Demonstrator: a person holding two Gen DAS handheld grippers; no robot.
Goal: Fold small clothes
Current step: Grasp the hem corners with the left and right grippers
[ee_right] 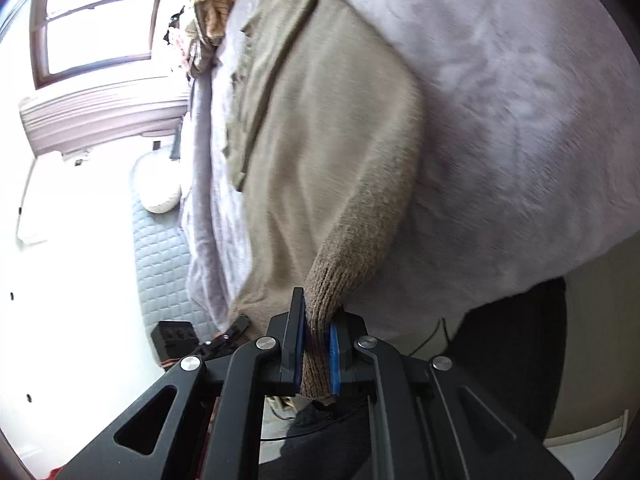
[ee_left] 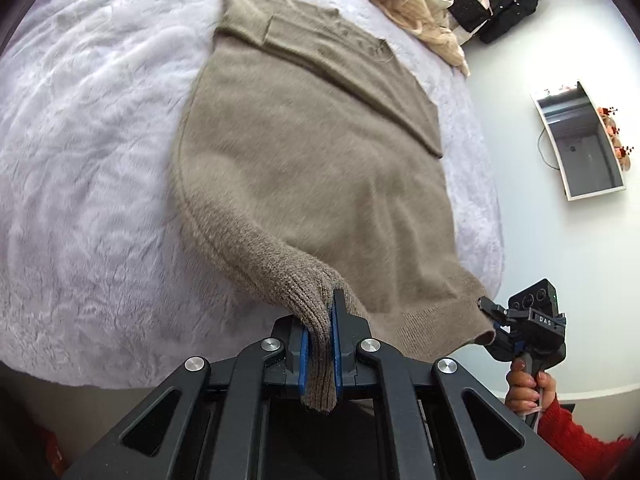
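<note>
The letters "DAS" stand on the right gripper (ee_left: 489,312) body.

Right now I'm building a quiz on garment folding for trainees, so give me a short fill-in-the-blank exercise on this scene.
1. The left gripper is shut on the ribbed hem of a ____ sweater.
2. The sweater lies on a fluffy ____ blanket.
3. The hand holding the right gripper wears a ____ sleeve.
4. Both grippers pinch the sweater's ____ edge.

Missing words: taupe; white; red; hem
</note>
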